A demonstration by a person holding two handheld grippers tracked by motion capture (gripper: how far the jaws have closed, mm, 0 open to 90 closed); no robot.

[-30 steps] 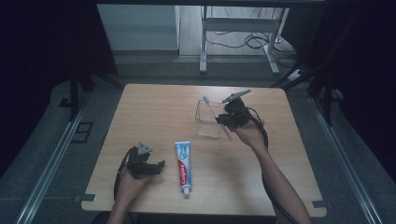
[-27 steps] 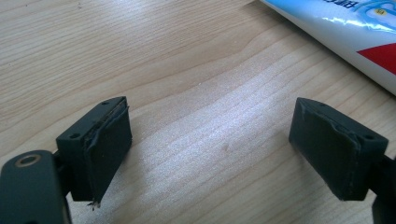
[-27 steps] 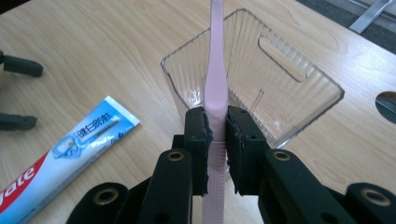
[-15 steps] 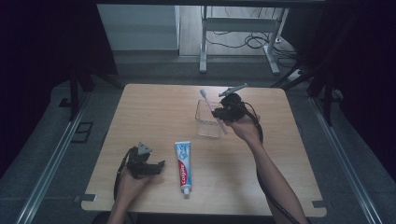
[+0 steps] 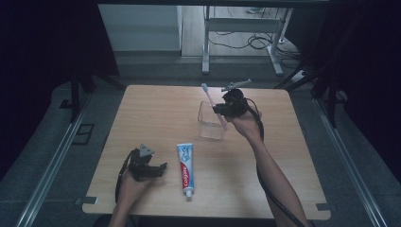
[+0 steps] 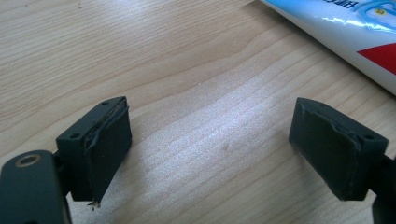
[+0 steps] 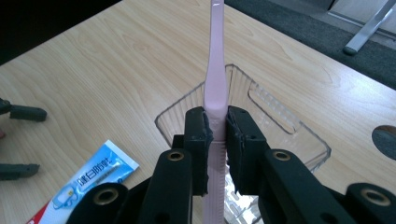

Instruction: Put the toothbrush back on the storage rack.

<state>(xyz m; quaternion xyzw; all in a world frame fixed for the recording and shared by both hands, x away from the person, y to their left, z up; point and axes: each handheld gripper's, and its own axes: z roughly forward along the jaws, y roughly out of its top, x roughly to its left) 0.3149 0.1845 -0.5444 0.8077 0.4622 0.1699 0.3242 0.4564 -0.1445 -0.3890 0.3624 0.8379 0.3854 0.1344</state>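
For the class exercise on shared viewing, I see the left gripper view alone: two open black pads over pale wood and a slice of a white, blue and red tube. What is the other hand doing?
Observer: The right tool is shut on a pale pink plastic toothbrush, pads clamped on its handle.
Operator: Where is that toothbrush relative to anything else?
Observer: It is held above a clear ribbed plastic container, its lower end at the opening, in the high view.
Operator: And my tube?
Observer: It is a white, blue and red toothpaste tube, lying flat on the light wooden table, cap toward the person, just right of the left tool.
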